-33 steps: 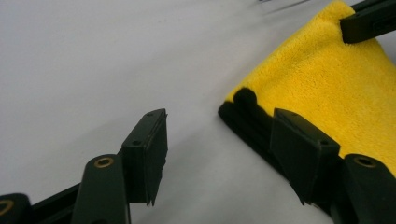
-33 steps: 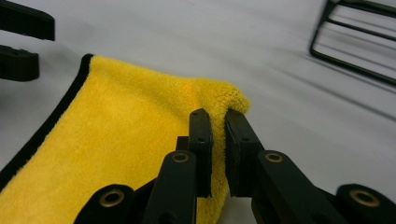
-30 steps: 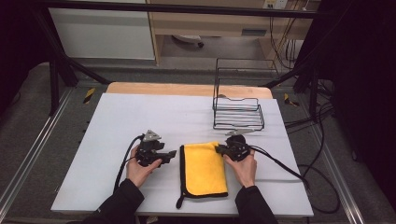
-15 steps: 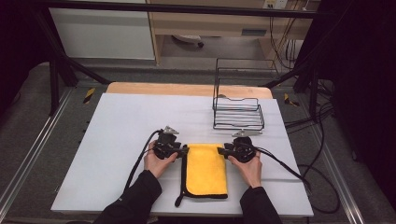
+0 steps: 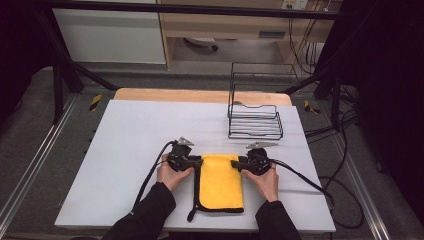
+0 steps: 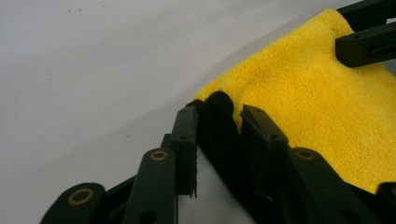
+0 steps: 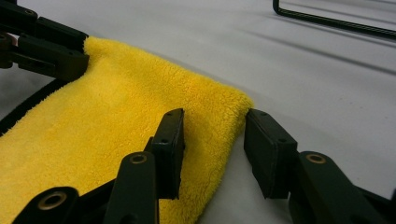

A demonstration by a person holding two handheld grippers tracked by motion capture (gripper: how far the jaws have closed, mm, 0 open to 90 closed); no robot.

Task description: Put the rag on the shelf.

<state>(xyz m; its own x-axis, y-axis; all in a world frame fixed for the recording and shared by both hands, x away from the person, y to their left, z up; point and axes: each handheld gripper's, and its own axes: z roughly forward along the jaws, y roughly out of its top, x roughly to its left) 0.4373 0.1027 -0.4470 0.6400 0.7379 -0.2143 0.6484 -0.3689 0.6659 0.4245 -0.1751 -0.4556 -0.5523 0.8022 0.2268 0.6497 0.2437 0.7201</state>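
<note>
The jaws of the left gripper (image 5: 196, 161) have just been closing and now stand narrow around the black-trimmed far left corner of the yellow cloth (image 5: 220, 181); in the left gripper view the black edging (image 6: 219, 126) sits between the 2 pads, which look to be touching it, though I cannot say for sure that they pinch yet. The jaws of the right gripper (image 5: 235, 163) stand partly open astride the far right corner: in the right gripper view 1 pad lies over the pile (image 7: 140, 116) and the other stands on bare desk just beside the cloth's edge, so nothing is gripped there.

The cloth lies folded flat on the white desk (image 5: 125, 150), near the person's edge, its long axis running from the person toward the far side. The 2 grippers sit at its far short edge, 1 at each corner, pointing inward at each other across that edge. Each hand is equally near its own corner.

Judging from this, the next move is a lift of that far edge, and it depends on the right jaws closing on the corner first. A black wire rack (image 5: 255, 120) stands farther back on the right, well apart from the cloth.
</note>
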